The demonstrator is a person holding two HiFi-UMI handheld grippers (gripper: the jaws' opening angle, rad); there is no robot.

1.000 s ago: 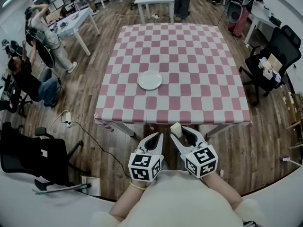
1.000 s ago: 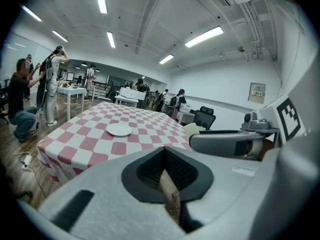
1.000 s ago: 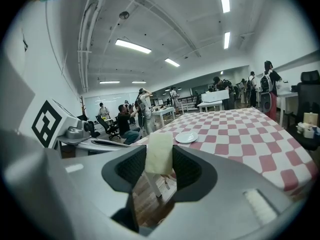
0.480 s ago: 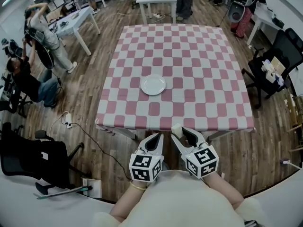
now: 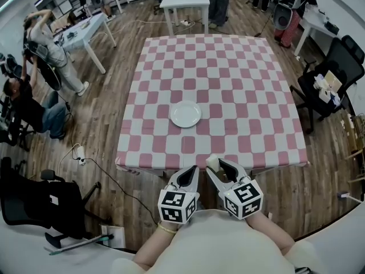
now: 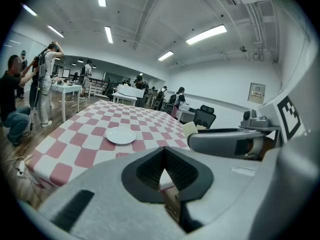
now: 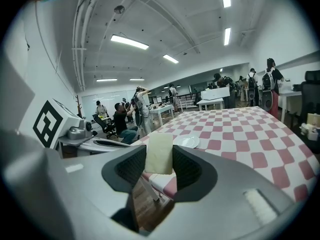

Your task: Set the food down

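Note:
A pale yellow block of food [image 7: 159, 153] is pinched between the jaws of my right gripper [image 7: 159, 160], which is shut on it. In the head view the food [image 5: 211, 162] and right gripper [image 5: 217, 166] hover just short of the near edge of the pink-and-white checked table [image 5: 245, 96]. An empty white plate [image 5: 185, 113] sits on the cloth, a little left of centre and nearer me; it also shows as a plate [image 7: 186, 142] past the food. My left gripper [image 5: 187, 174] hangs beside the right one, shut and empty. From the left gripper [image 6: 161, 170] I see the plate [image 6: 120, 135] ahead.
A black office chair [image 5: 40, 201] stands at my near left, with a cable [image 5: 108, 176] on the wooden floor. Another chair [image 5: 328, 76] with boxes is right of the table. People [image 5: 40, 39] and white desks [image 5: 185, 1] are at the left and back.
The table and plate have drawn closer to both grippers; the grippers' tips now nearly reach the table's near edge. The right gripper still holds the food.

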